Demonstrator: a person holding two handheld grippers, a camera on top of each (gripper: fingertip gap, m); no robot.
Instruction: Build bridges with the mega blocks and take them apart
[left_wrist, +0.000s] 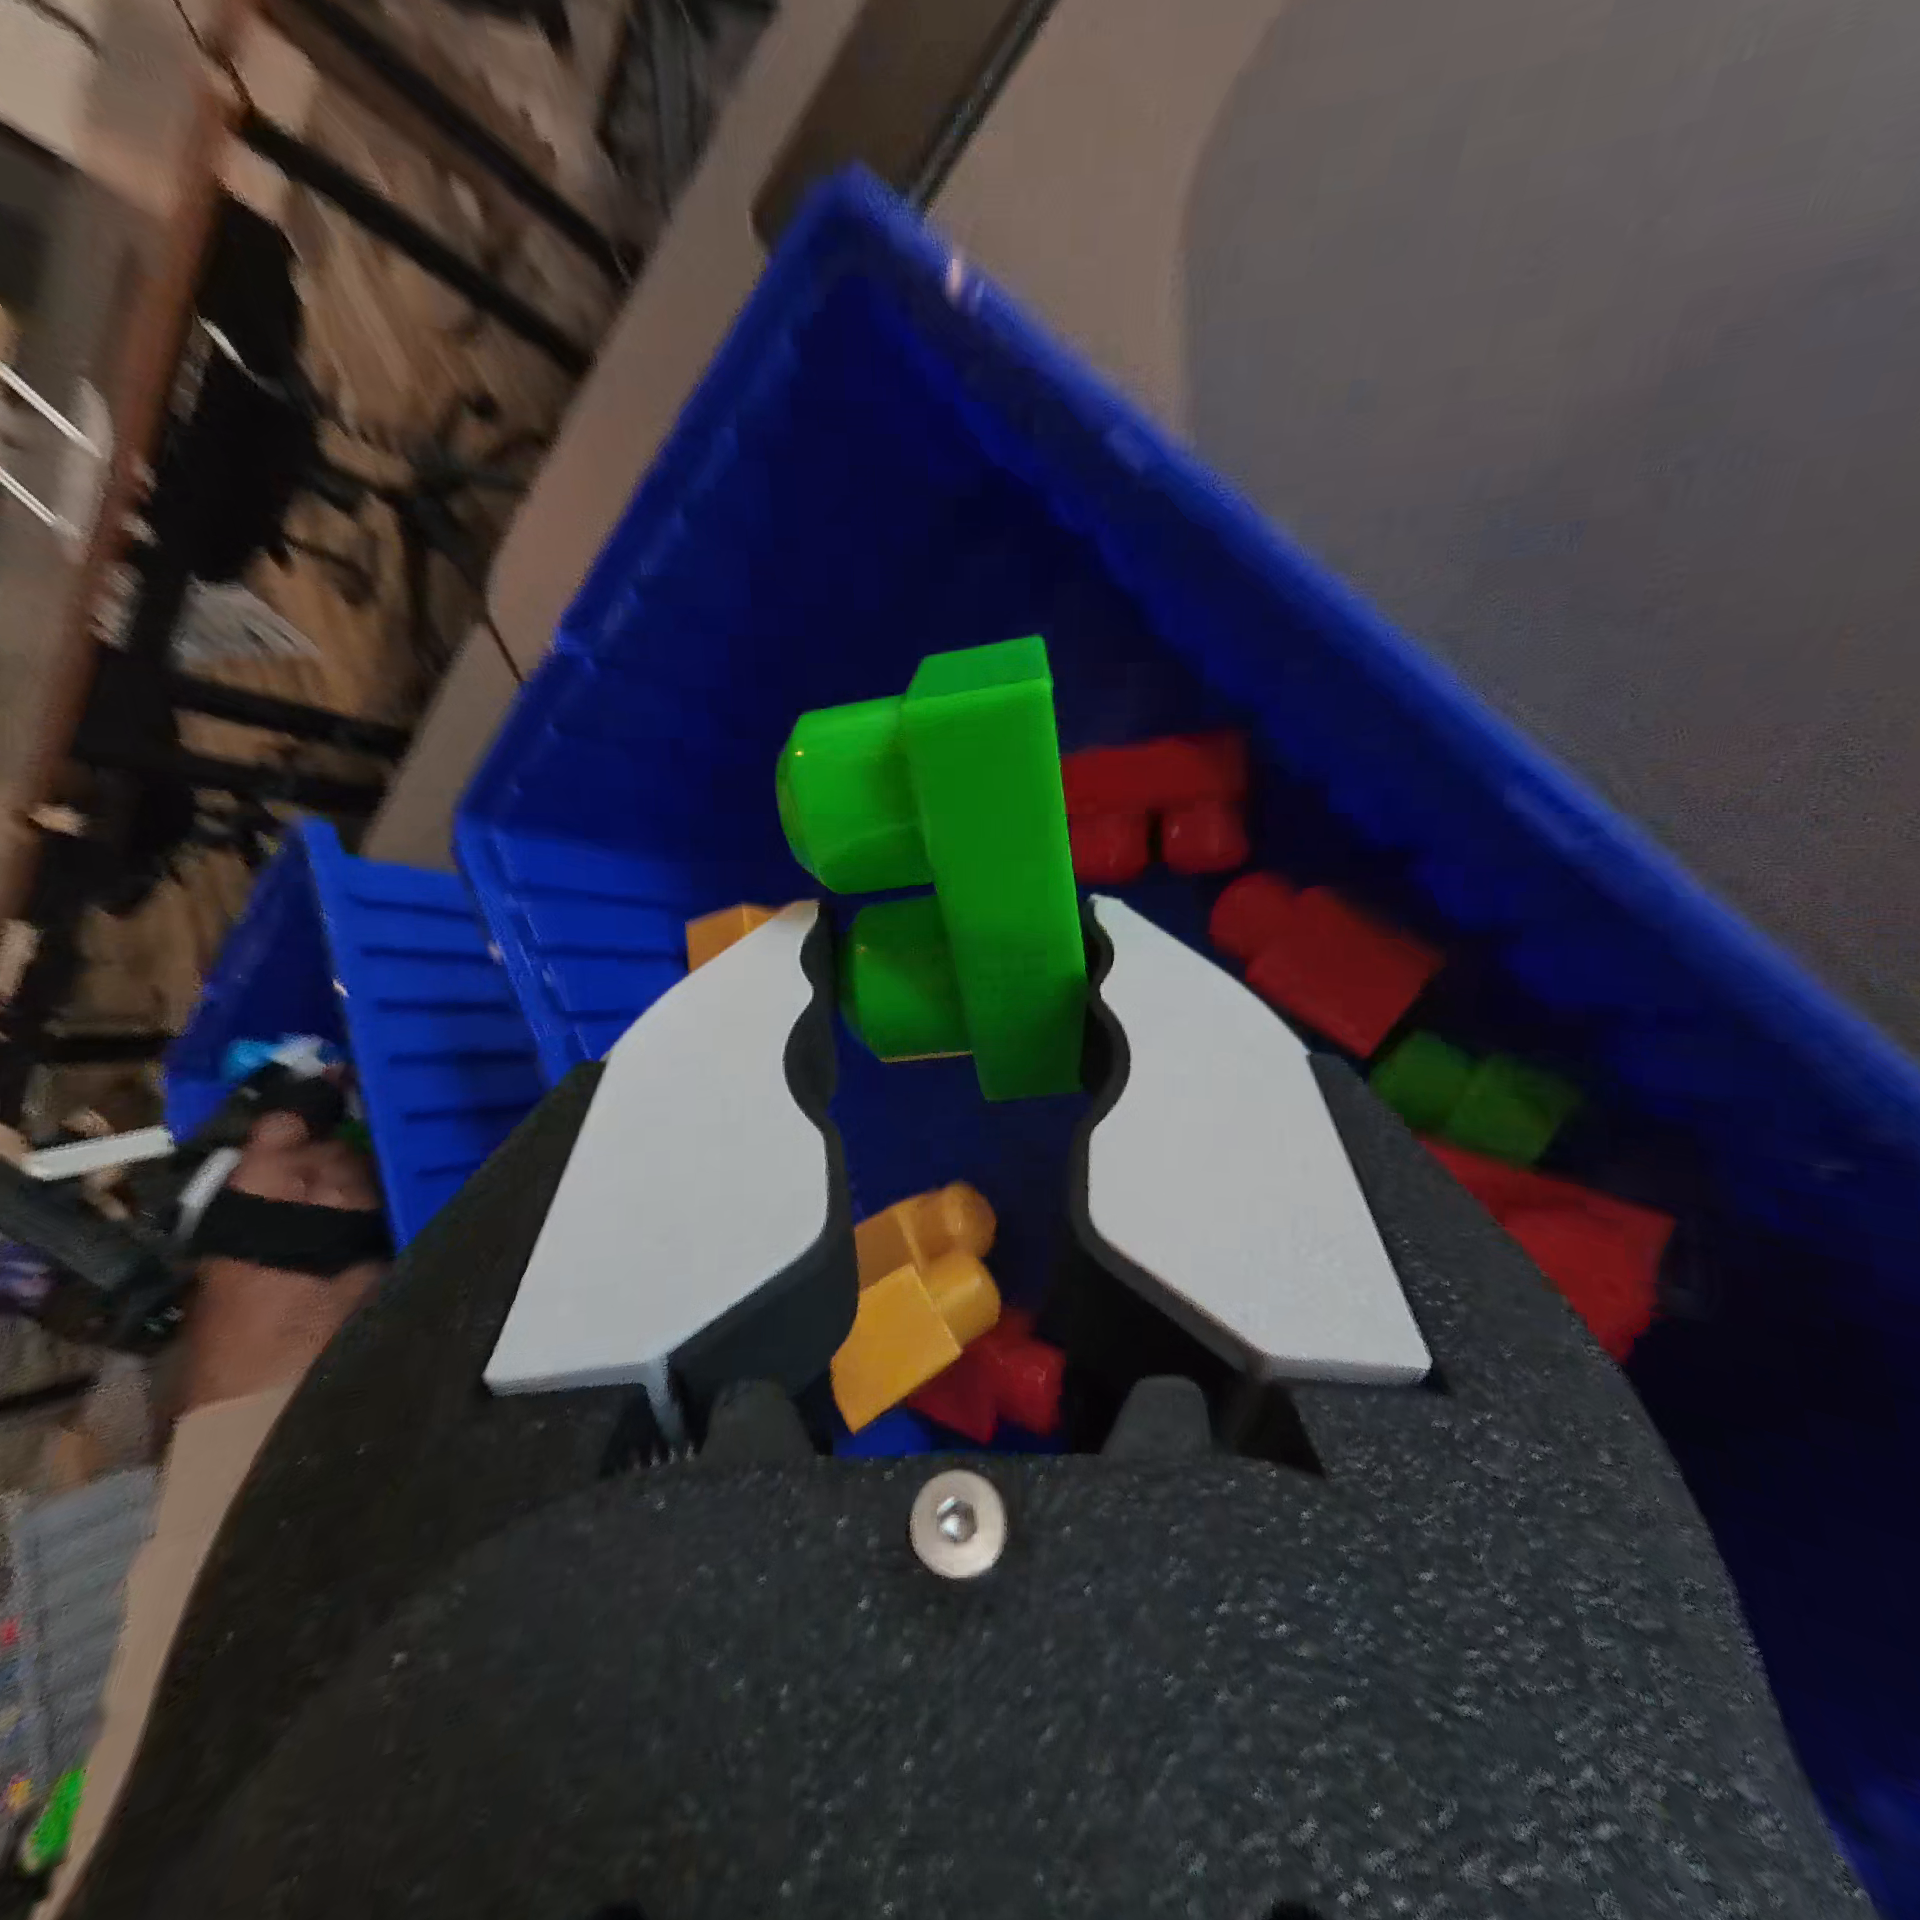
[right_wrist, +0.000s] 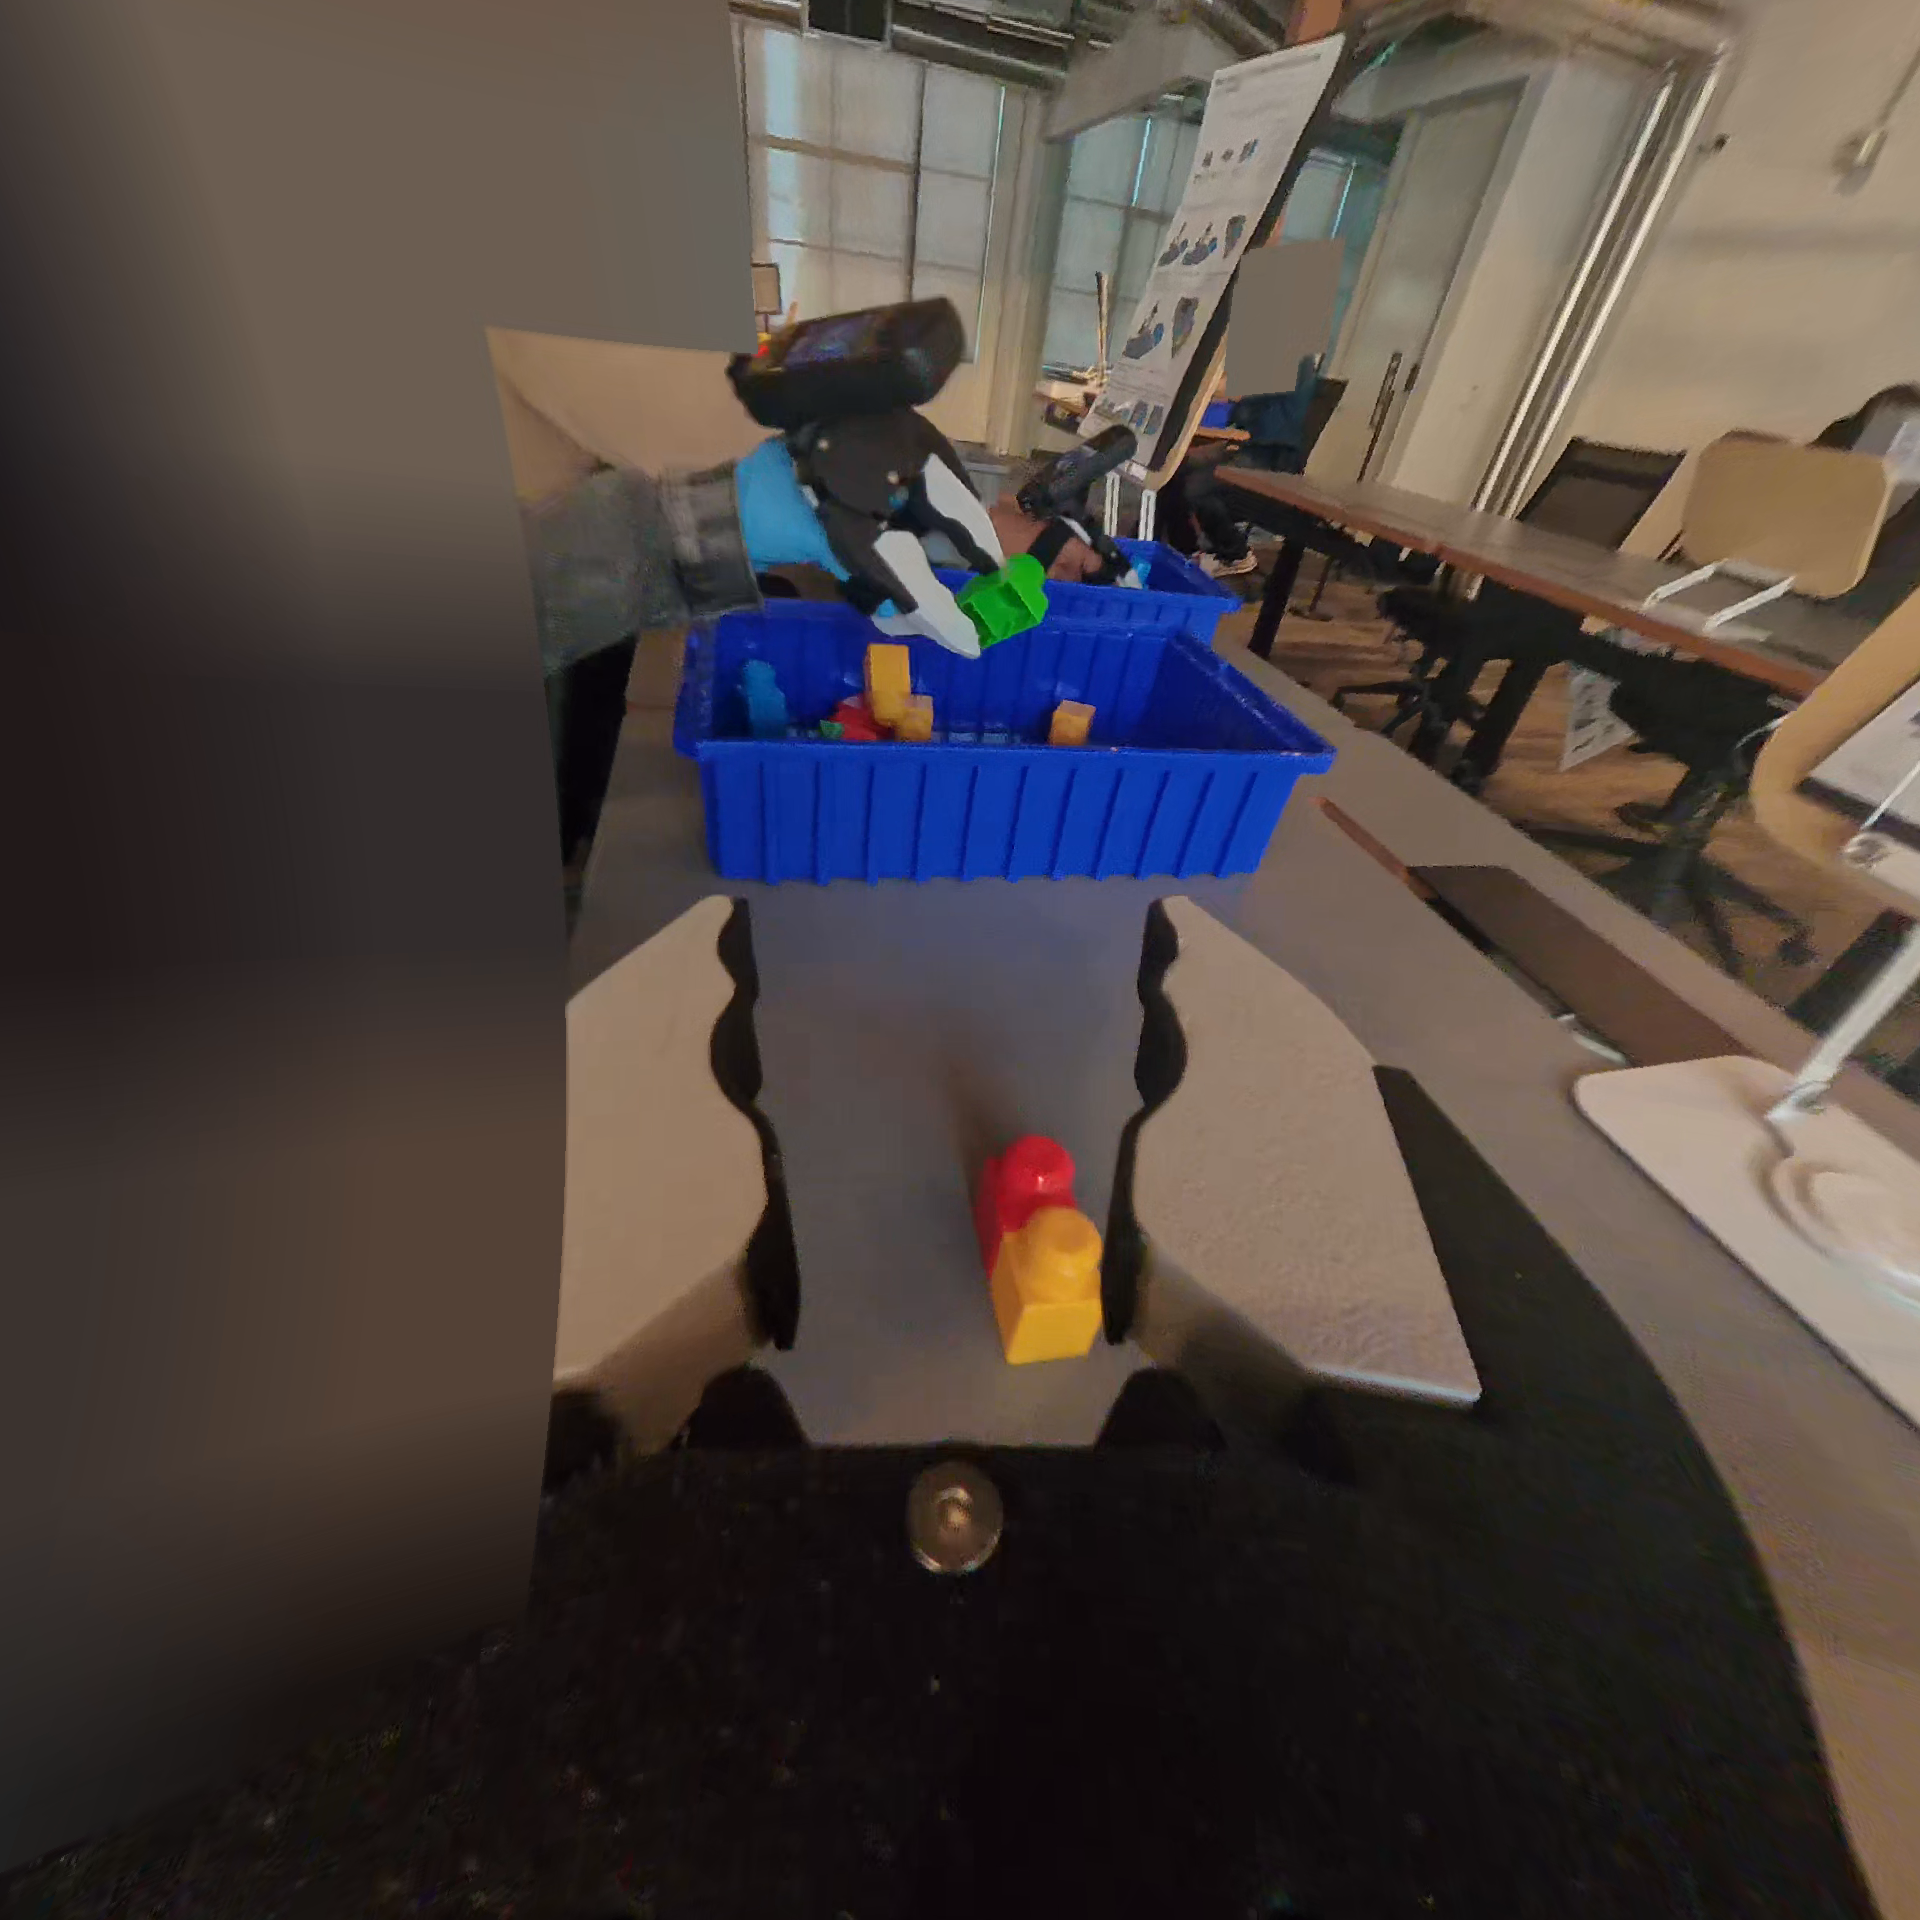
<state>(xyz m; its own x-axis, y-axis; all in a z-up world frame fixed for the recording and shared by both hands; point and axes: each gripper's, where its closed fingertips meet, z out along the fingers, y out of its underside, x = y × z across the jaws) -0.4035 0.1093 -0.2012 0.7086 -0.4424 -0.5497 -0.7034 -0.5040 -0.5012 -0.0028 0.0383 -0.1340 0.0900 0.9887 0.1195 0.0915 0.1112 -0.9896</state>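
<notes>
Left gripper (left_wrist: 951, 971) is clamped on a green block (left_wrist: 977, 873) at frame centre, held above the blue bin (right_wrist: 997, 810) of loose blocks. Right gripper (right_wrist: 945, 1122) has jaws apart, empty, over a red block (right_wrist: 1023, 1179) and yellow block (right_wrist: 1049, 1294) on the grey table (right_wrist: 883, 1039), lower centre. Blocks look light, rigid, slick plastic; best pinched across the flat sides, not the studs.

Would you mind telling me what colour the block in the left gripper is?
Green. The block sits between the left gripper's fingers, clearest in the left wrist view.
</notes>
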